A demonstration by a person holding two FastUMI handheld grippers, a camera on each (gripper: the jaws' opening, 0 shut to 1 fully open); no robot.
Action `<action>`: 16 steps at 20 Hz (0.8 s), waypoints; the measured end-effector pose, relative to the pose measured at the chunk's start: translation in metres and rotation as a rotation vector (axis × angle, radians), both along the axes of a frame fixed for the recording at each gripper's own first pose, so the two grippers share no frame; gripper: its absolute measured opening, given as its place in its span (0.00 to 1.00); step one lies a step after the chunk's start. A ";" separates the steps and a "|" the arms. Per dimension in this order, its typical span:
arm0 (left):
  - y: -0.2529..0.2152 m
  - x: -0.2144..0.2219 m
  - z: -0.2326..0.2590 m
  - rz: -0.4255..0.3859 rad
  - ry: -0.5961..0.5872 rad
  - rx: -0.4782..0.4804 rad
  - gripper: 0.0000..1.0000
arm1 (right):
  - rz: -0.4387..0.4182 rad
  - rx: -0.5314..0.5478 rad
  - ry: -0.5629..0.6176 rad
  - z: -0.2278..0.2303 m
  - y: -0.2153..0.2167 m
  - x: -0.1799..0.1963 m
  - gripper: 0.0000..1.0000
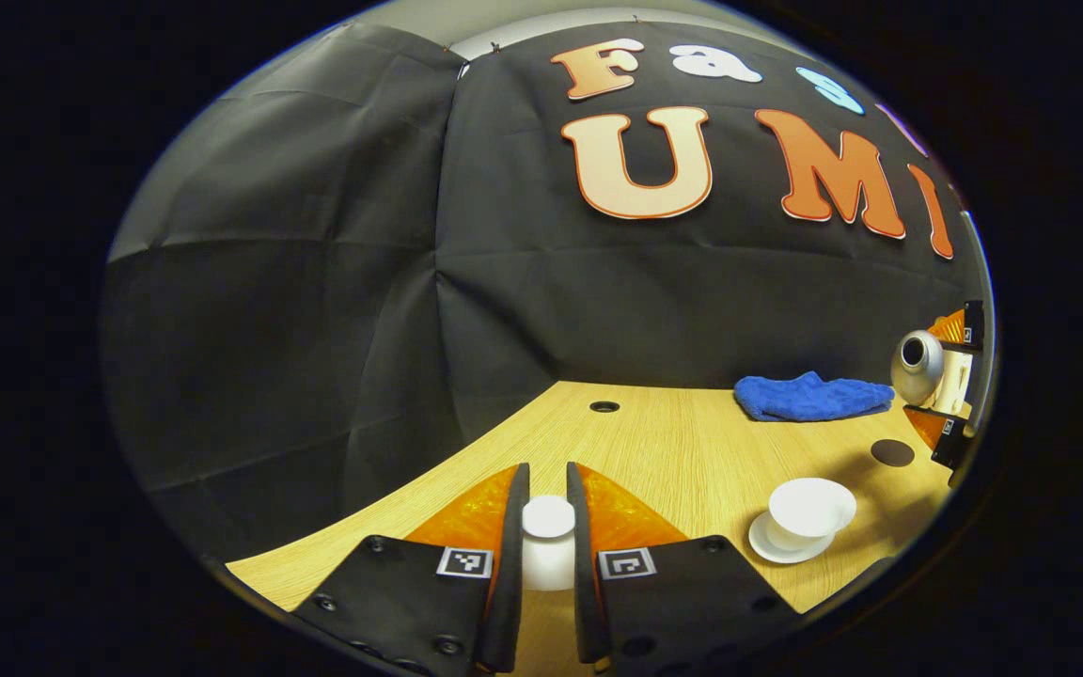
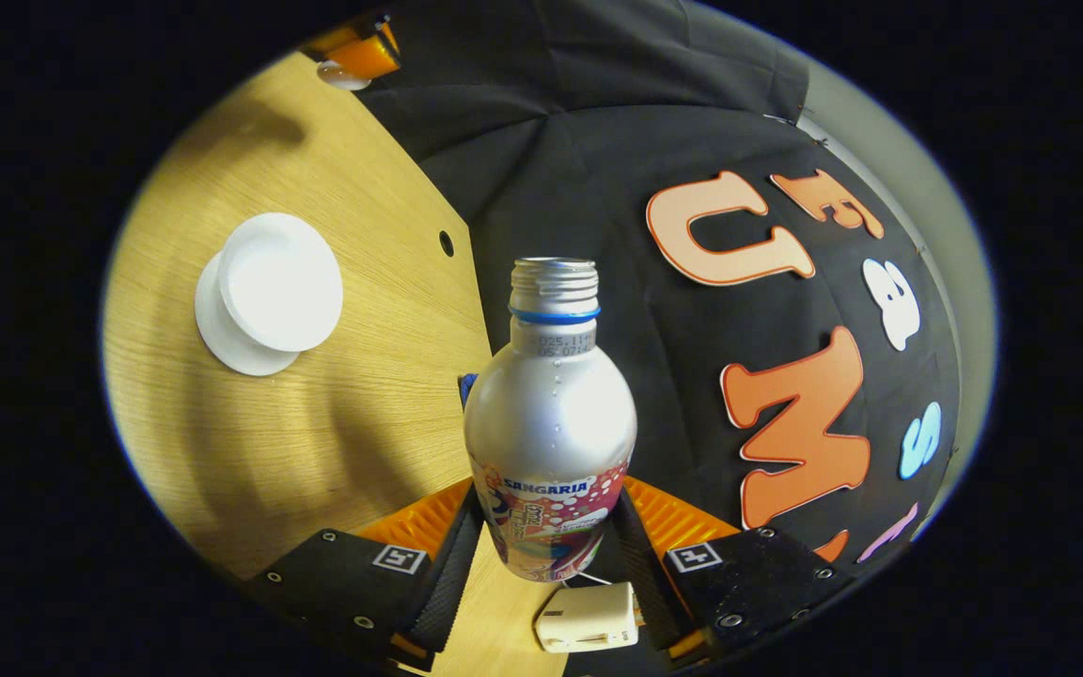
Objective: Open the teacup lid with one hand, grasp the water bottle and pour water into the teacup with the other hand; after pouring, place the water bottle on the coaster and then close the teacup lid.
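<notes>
My left gripper (image 1: 548, 489) is shut on the white teacup lid (image 1: 548, 531), held just above the wooden table (image 1: 654, 451). The open white teacup (image 1: 811, 508) stands on its saucer (image 1: 772, 548) to the right. In the right gripper view my right gripper (image 2: 549, 508) is shut on the lower body of a silver water bottle (image 2: 551, 414) with no cap on its neck. That bottle (image 1: 916, 367) shows at the far right of the left gripper view, tilted, mouth turned toward the camera, apart from the cup. The teacup (image 2: 280, 282) lies left of the bottle's neck. A dark round coaster (image 1: 892, 452) sits behind the cup.
A crumpled blue cloth (image 1: 812, 397) lies at the back of the table by the booth wall. A small round hole (image 1: 604, 406) is in the tabletop near the wall. The black cloth wall closes the table off at the back and left.
</notes>
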State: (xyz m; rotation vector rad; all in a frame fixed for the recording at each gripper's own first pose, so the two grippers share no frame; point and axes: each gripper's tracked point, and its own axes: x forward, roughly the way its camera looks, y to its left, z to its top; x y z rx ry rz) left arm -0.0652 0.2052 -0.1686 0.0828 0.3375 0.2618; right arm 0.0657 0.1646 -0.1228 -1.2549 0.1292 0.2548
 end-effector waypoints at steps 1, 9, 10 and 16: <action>0.002 0.000 -0.001 0.002 0.000 -0.004 0.27 | 0.012 -0.038 -0.025 -0.001 0.001 0.000 0.78; 0.009 -0.005 -0.008 0.008 0.010 -0.019 0.30 | 0.120 -0.295 -0.150 0.003 -0.002 -0.005 0.78; 0.010 -0.005 -0.009 0.011 0.010 -0.020 0.27 | 0.129 -0.305 -0.152 0.003 -0.001 -0.008 0.78; 0.016 -0.007 -0.013 0.017 0.014 -0.024 0.27 | 0.197 -0.388 -0.211 0.008 0.011 -0.007 0.78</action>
